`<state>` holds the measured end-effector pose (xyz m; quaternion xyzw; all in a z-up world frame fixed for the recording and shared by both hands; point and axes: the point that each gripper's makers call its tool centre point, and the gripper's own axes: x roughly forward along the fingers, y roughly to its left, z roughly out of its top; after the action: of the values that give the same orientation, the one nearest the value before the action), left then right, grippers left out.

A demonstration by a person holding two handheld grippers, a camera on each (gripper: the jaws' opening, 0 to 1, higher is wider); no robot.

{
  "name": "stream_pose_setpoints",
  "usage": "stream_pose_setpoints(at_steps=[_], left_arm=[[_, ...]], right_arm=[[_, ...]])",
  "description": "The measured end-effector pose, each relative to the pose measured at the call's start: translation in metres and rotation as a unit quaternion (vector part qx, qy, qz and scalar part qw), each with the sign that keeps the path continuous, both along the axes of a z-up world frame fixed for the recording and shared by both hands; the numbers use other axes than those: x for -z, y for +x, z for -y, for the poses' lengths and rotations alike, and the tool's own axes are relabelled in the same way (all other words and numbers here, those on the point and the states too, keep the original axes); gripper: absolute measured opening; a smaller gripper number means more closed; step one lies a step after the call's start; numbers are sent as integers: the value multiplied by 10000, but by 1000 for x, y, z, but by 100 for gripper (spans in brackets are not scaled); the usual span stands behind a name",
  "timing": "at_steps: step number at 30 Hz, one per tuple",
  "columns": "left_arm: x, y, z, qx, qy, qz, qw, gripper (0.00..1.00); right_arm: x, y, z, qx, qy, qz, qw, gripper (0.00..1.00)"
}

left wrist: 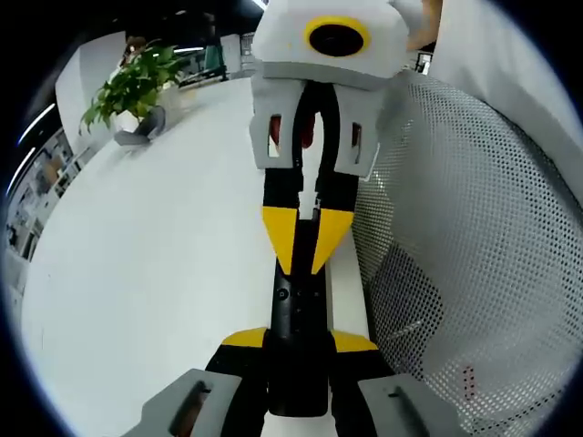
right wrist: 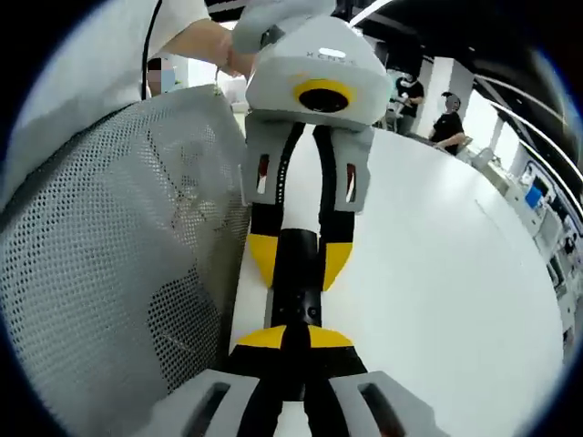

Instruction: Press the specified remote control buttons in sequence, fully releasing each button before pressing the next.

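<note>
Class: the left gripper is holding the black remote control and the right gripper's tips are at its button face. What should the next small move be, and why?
Probably ease the right gripper straight back off the remote control. Its closed tips appear to rest on the button face while the left gripper clamps the body, and each button must be fully released before the next press.

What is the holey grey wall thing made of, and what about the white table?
The grey mesh looks like woven fabric or plastic netting, perhaps a chair back: matte, with rows of tiny holes and soft curves. The white table looks like smooth laminate or painted board, faintly glossy, with no grain showing.
</note>
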<state>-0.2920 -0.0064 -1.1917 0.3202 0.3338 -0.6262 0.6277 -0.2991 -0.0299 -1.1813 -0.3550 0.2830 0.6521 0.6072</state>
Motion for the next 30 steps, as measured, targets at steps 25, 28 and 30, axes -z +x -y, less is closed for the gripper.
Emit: stream_pose_setpoints(at_steps=[25,28,30], left_arm=[[0,-1,-1,-165,-2,16,9999,23],[1,-1,-1,-200,12,18,9998,24],[1,-1,0,-207,17,20,9998,24]], right_arm=[[-2,0,-3,891,375,-11,9953,1],[-2,0,-1,736,154,257,9968,0],[0,-3,-2,744,87,240,9969,0]])
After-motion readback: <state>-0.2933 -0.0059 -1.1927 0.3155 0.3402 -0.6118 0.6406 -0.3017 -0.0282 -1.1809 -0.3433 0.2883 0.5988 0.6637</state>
